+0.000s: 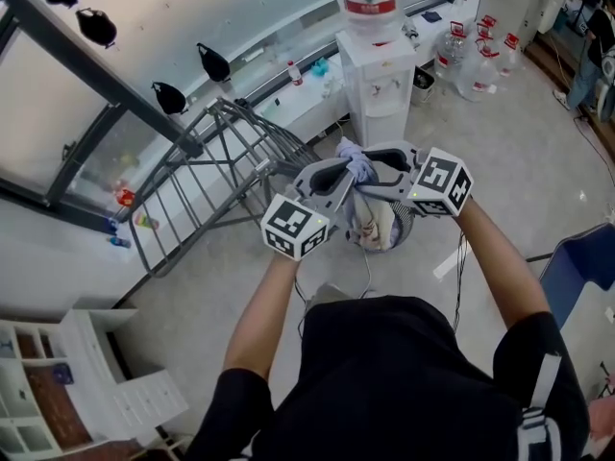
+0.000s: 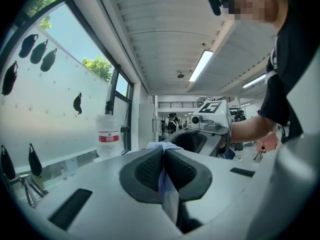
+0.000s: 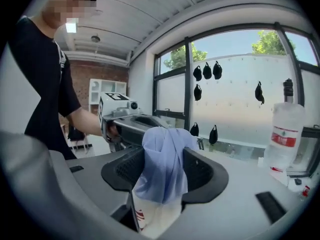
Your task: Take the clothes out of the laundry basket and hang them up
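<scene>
The left gripper [image 2: 164, 156] is pinching a fold of the light blue garment [image 1: 358, 167] tightly between its pressed-together jaws. The right gripper [image 3: 165, 154] is facing it from the right with its jaws spread wide, and the bunched cloth is hanging loosely in the gap between them, a white part with red print trailing below. The garment is hanging in the air between both grippers in front of the person, with a folding drying rack [image 1: 221, 166] to the left and a water dispenser [image 1: 380, 80] just beyond.
</scene>
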Tool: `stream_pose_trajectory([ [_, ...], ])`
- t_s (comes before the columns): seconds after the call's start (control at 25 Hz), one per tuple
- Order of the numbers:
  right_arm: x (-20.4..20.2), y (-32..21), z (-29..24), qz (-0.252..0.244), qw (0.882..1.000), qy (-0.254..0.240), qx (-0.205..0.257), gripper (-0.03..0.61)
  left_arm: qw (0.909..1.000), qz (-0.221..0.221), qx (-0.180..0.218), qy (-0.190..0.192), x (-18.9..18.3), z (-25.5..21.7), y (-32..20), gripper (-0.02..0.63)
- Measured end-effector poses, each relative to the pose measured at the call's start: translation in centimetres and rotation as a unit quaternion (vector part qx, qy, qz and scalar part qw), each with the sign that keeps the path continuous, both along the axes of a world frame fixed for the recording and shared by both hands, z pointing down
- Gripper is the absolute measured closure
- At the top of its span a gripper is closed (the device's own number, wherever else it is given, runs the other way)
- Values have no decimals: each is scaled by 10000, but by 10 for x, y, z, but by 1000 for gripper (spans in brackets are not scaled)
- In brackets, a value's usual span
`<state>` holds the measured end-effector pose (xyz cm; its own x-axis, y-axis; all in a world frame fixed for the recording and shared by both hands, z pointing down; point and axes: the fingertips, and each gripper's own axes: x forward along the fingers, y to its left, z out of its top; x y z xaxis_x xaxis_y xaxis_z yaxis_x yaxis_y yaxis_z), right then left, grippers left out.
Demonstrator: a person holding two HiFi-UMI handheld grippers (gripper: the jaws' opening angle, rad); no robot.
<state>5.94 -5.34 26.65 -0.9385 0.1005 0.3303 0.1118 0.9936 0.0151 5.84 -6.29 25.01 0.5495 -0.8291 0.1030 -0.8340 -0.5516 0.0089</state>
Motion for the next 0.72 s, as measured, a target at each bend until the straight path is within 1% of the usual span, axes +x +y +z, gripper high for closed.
stream_pose_trajectory([
  [0.04, 0, -1, 5, 22, 9999, 119, 114, 345, 10000, -2, -22, -45, 2, 2, 0, 606],
  [0.08, 2, -4, 8, 66, 9994, 231, 252, 382, 10000, -33, -50, -55, 2, 5, -2, 606],
  [0.12, 3, -7, 11, 114, 9987, 326, 383, 455, 9999, -78, -82, -24, 2, 8, -3, 606],
  [0.16, 4, -10, 12, 155, 9979, 397, 482, 481, 9999, -129, -107, 34, 1, 11, -4, 606],
  [0.2, 4, -12, 13, 189, 9973, 443, 551, 493, 9997, -179, -120, 97, 0, 13, -5, 606],
  [0.32, 5, -17, 13, 333, 9955, 482, 739, 511, 9990, -313, -102, 300, -3, 19, -3, 603],
  [0.4, 10, -23, 6, 536, 9947, 399, 785, 515, 9969, -514, -126, 582, -13, 25, 1, 600],
  [0.48, 17, -30, -4, 717, 9942, 227, 762, 517, 9926, -783, -231, 902, -27, 37, 6, 571],
  [0.56, 22, -34, -18, 781, 9943, 29, 730, 517, 9896, -871, -425, 1062, -32, 55, 10, 557],
  [0.64, 26, -37, -33, 804, 9942, -174, 698, 517, 9900, -772, -640, 995, -25, 75, 13, 558],
  [0.72, 28, -41, -46, 876, 9932, -315, 703, 517, 9903, -725, -901, 765, -17, 102, 13, 558],
])
